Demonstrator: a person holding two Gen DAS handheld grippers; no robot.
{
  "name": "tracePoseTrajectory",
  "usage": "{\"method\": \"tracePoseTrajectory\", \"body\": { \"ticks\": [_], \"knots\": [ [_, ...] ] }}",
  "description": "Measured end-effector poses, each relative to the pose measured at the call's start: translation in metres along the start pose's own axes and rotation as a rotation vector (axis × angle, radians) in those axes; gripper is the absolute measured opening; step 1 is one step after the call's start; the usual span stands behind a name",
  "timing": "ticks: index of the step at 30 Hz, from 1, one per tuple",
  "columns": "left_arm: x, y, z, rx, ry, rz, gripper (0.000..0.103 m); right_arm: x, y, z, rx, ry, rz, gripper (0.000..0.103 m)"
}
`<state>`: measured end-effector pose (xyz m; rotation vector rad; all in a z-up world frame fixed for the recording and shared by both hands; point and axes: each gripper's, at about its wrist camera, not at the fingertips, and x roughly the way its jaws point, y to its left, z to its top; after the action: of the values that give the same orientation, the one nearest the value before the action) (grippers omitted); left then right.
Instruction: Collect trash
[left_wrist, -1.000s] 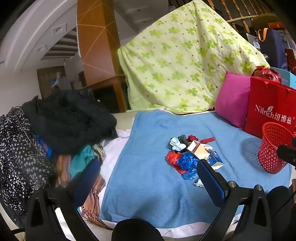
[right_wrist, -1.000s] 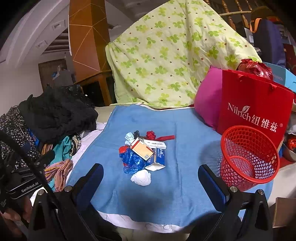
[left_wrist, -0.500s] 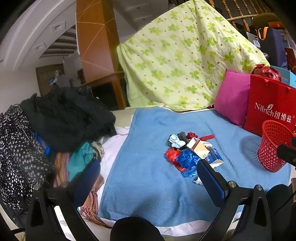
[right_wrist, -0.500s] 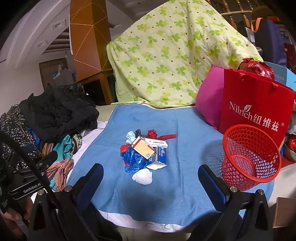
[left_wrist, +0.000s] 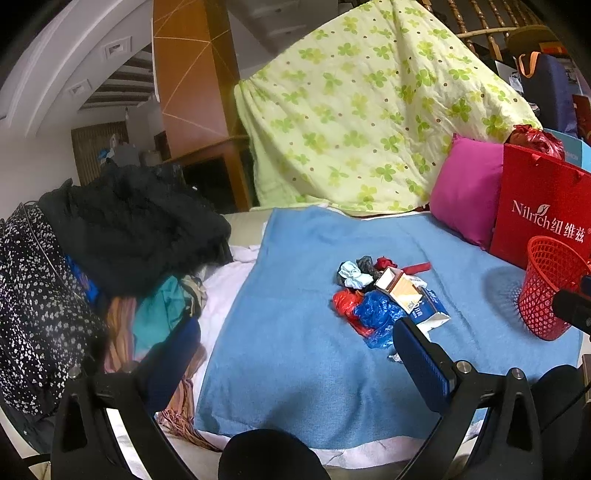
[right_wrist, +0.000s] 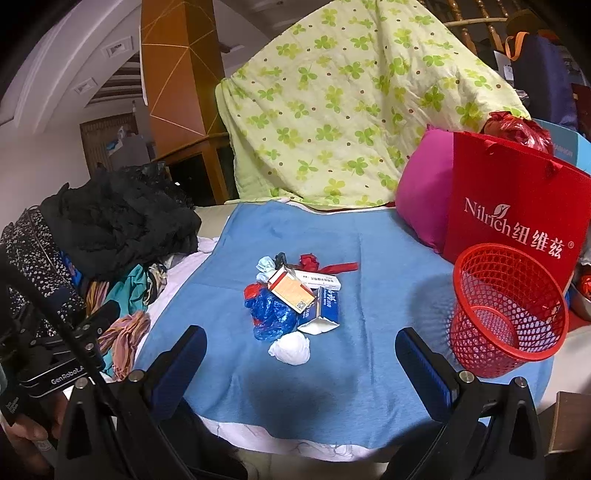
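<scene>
I see a small heap of trash (right_wrist: 291, 299) in the middle of a fuzzy blue blanket (right_wrist: 373, 280): crinkled blue plastic, a crumpled white tissue ball (right_wrist: 290, 348), flat cardboard cartons. A red mesh basket (right_wrist: 506, 310) stands well to its right. My left tongs (left_wrist: 295, 350) and right tongs (right_wrist: 295, 354) hover level before the heap, both spread wide, holding nothing.

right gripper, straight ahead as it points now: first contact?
Likely the white crumpled wad, the nearest piece of the trash pile on the blue towel. The right gripper is open, holding nothing. Depth is unclear; it might meet the towel first.
</scene>
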<state>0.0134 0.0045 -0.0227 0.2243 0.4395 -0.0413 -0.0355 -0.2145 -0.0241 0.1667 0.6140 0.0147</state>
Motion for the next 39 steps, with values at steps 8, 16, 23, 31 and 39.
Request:
{"method": "tracePoseTrajectory", "body": {
  "ticks": [8, 16, 23, 31, 39],
  "knots": [
    [0.046, 0.006, -0.018, -0.035, 0.087, -0.017, 0.103, 0.045, -0.006, -0.012, -0.001, 0.025, 0.042, 0.103],
    [0.119, 0.022, -0.046, -0.111, 0.289, -0.014, 0.103, 0.160, -0.029, -0.034, 0.061, 0.220, 0.111, 0.096],
    [0.168, 0.020, -0.043, -0.193, 0.327, -0.117, 0.103, 0.252, -0.027, -0.045, 0.195, 0.354, 0.194, 0.074],
    [0.242, -0.038, -0.011, -0.138, 0.349, -0.426, 0.103, 0.280, -0.038, -0.060, 0.233, 0.387, 0.234, 0.040],
    [0.292, -0.100, -0.007, -0.080, 0.469, -0.548, 0.053, 0.226, -0.078, -0.060, 0.254, 0.330, 0.229, 0.040]
  ]
}}
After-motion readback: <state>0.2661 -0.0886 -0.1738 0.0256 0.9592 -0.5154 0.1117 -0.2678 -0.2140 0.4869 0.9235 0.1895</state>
